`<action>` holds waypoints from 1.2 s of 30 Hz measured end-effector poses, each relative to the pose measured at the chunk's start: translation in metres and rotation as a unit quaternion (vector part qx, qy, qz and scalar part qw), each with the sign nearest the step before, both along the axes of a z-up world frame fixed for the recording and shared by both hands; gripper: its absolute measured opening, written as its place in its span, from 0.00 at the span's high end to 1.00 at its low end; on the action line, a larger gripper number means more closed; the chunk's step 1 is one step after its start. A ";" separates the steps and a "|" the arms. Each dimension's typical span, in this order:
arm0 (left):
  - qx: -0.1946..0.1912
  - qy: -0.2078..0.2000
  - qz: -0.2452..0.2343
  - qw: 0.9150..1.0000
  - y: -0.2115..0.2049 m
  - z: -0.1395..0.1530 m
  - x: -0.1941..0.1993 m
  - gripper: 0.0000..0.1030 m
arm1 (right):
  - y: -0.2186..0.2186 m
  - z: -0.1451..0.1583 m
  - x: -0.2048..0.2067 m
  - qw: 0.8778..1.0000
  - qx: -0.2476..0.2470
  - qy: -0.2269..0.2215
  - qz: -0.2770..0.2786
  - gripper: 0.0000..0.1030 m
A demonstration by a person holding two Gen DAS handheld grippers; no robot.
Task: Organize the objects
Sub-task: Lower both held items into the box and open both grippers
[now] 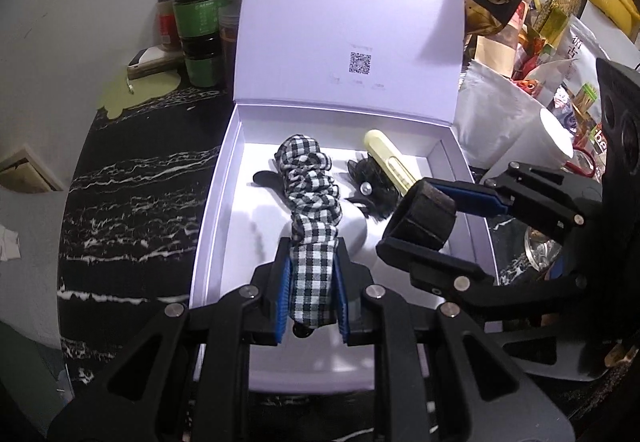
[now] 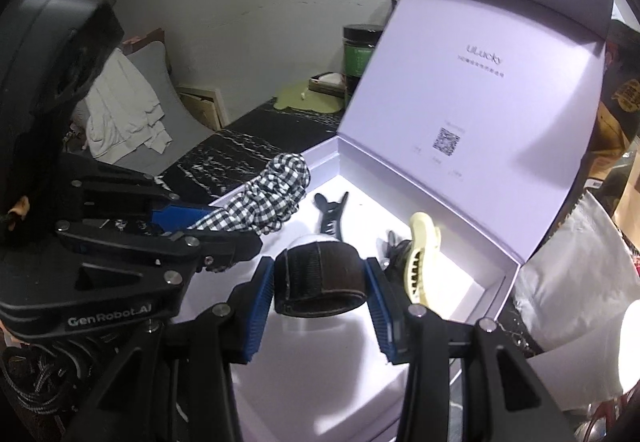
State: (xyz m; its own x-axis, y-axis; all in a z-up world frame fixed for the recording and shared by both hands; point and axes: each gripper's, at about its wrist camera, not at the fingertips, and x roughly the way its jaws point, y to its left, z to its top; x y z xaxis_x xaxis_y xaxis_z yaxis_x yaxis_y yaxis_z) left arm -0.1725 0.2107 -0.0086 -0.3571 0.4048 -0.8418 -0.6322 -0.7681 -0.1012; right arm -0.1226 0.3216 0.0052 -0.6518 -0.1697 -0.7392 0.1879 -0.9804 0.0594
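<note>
left tongs grip checked scrunchie; right tongs grip black band

Each claw is matte black plastic with silver screws, ribbed blue pads and white "GenRobot.AI" lettering.

My left hand-held gripper reaches forward, its blue-padded fingers closed on a checked fabric band held between them. My right hand-held gripper sits just beside it, angled in from the right, its blue pads pressed on either side of a dark band. Both point the same way, tips close together but apart.
</note>
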 end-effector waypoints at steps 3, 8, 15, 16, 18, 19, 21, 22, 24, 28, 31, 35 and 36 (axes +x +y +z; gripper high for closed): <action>-0.005 0.000 -0.002 1.000 0.006 -0.003 -0.008 0.83 | 0.005 -0.005 -0.009 1.000 -0.002 -0.007 -0.004 0.56; -0.029 0.008 -0.019 0.999 0.021 -0.011 -0.018 0.83 | 0.016 -0.014 -0.026 1.000 0.003 -0.021 -0.009 0.56; -0.055 0.005 -0.024 0.998 0.038 -0.022 -0.033 0.83 | 0.028 -0.031 -0.041 0.999 0.003 -0.040 -0.028 0.56; -0.053 0.001 -0.023 0.998 0.039 -0.024 -0.035 0.83 | 0.030 -0.034 -0.042 0.999 0.002 -0.044 -0.032 0.56; -0.051 -0.005 -0.023 0.998 0.040 -0.025 -0.038 0.83 | 0.034 -0.038 -0.044 0.998 -0.003 -0.049 -0.039 0.56; -0.051 -0.006 -0.023 0.998 0.041 -0.026 -0.038 0.83 | 0.036 -0.038 -0.043 0.998 -0.008 -0.047 -0.039 0.56; -0.053 -0.008 -0.024 0.998 0.042 -0.028 -0.038 0.83 | 0.036 -0.038 -0.044 0.998 -0.008 -0.047 -0.039 0.56; -0.054 -0.008 -0.024 0.998 0.042 -0.028 -0.038 0.83 | 0.036 -0.038 -0.044 0.998 -0.007 -0.046 -0.039 0.56; -0.055 -0.011 -0.023 0.998 0.042 -0.030 -0.040 0.83 | 0.036 -0.038 -0.043 0.998 -0.007 -0.046 -0.039 0.56; -0.058 -0.016 -0.021 0.998 0.042 -0.032 -0.040 0.83 | 0.036 -0.039 -0.044 0.998 -0.009 -0.047 -0.040 0.56; -0.059 -0.016 -0.020 0.998 0.042 -0.032 -0.040 0.83 | 0.037 -0.039 -0.044 0.998 -0.009 -0.046 -0.041 0.56; -0.058 -0.019 -0.014 0.998 0.041 -0.032 -0.040 0.83 | 0.038 -0.037 -0.041 0.998 -0.010 -0.046 -0.043 0.56; -0.057 -0.018 -0.013 0.998 0.041 -0.031 -0.040 0.83 | 0.038 -0.037 -0.041 0.998 -0.010 -0.046 -0.043 0.56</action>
